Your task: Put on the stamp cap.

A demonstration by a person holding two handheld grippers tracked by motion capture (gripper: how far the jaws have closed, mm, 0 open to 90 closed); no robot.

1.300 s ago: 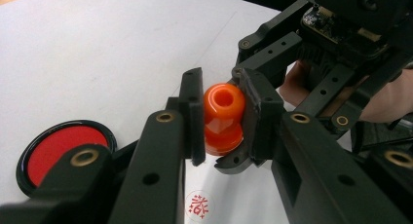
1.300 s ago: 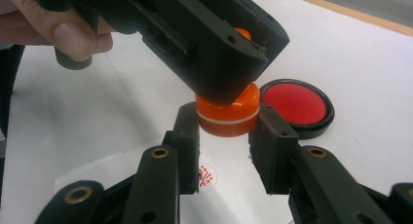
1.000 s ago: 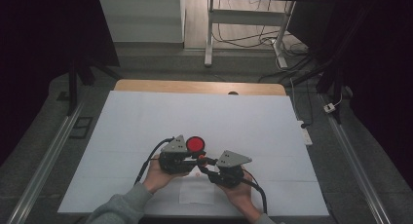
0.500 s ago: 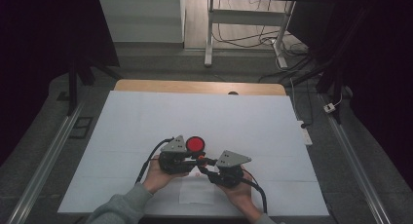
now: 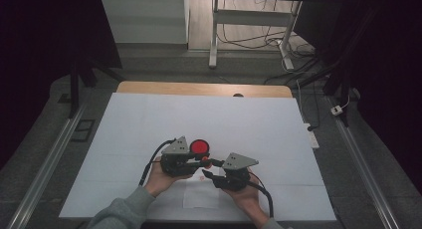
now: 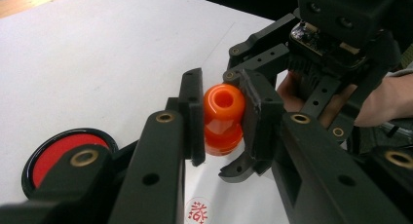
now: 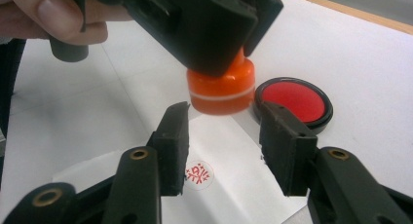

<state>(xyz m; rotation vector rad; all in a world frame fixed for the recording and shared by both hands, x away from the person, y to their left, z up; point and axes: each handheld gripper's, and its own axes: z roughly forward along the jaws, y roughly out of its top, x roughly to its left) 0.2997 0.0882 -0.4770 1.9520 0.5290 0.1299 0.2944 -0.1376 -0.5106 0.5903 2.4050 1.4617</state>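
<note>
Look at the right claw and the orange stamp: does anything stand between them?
Nothing visible does. The right claw is open just below the orange stamp, which the left claw grips above the paper.

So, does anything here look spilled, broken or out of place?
Nothing stands out. The orange stamp sits upright in the left gripper, the red ink pad lies flat, and the red seal print on the paper looks clean.
</note>
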